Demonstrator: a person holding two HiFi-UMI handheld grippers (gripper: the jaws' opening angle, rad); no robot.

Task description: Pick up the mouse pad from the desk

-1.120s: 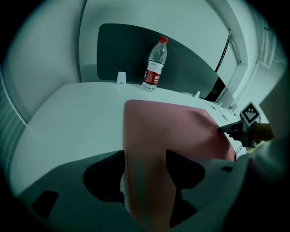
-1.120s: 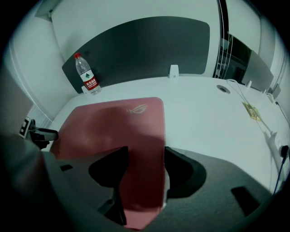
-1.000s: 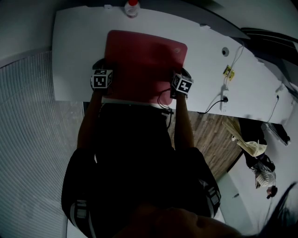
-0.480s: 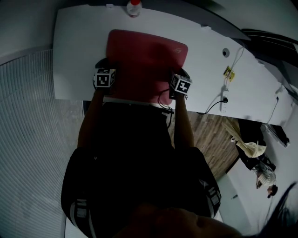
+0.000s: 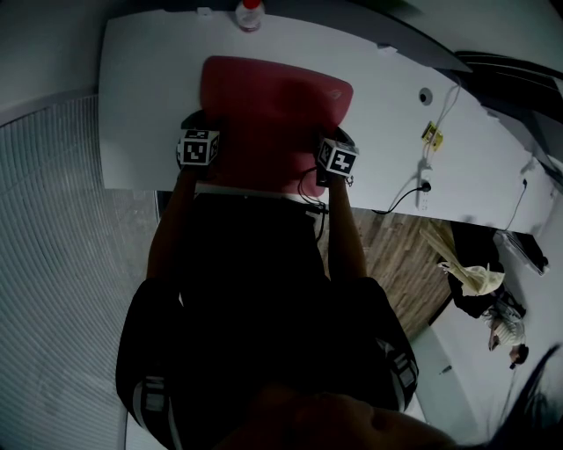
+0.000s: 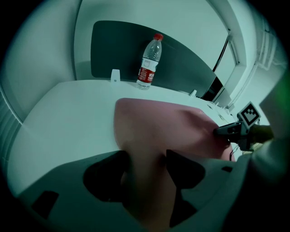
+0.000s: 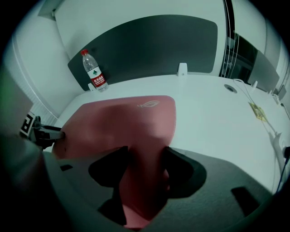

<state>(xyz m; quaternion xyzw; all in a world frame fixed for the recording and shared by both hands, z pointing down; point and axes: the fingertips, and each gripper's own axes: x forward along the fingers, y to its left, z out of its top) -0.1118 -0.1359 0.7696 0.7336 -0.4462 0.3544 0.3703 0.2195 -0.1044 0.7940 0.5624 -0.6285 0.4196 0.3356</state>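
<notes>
A large red mouse pad (image 5: 268, 119) lies on the white desk (image 5: 149, 97); its near corners are raised and the pad bows between them. My left gripper (image 5: 201, 139) is shut on the pad's near left corner, and the pad (image 6: 158, 129) runs between its jaws. My right gripper (image 5: 332, 151) is shut on the near right corner, with the pad (image 7: 127, 124) pinched in its jaws. Each gripper shows in the other's view: the right gripper (image 6: 233, 130) and the left gripper (image 7: 43, 133).
A water bottle (image 5: 249, 14) with a red cap stands at the desk's far edge, the bottle (image 6: 148, 63) just beyond the pad. A cable and small parts (image 5: 428, 141) lie on the desk to the right. A dark partition (image 7: 149, 47) backs the desk.
Both grippers have drawn slightly closer together, and the pad's near edge has bunched and risen a little between them. The right gripper moved a bit left.
</notes>
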